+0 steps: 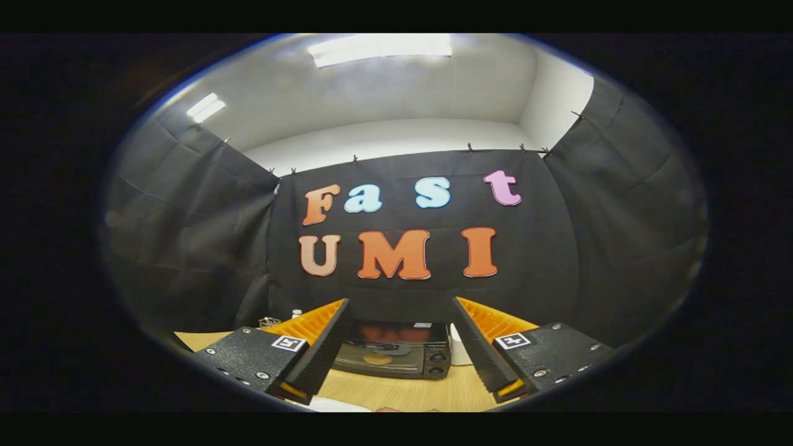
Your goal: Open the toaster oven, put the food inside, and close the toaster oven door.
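Observation:
A black toaster oven (394,350) stands on the wooden table (403,390) against the black cloth wall, beyond my fingers and framed between them. Its glass door is shut, with something round and orange dimly visible behind the glass. Two knobs (437,364) sit on its right side. My gripper (401,310) is open and held well above the table, its left finger (313,337) and right finger (486,341) wide apart with nothing between them. A bit of a white thing (337,406) and a brownish edge (387,409) show at the table's near side, too cut off to identify.
A white upright object (458,350) stands just right of the oven. At the back left of the table are a small wire item (269,322) and a small white bottle (297,313). Black cloth closes the booth on three sides.

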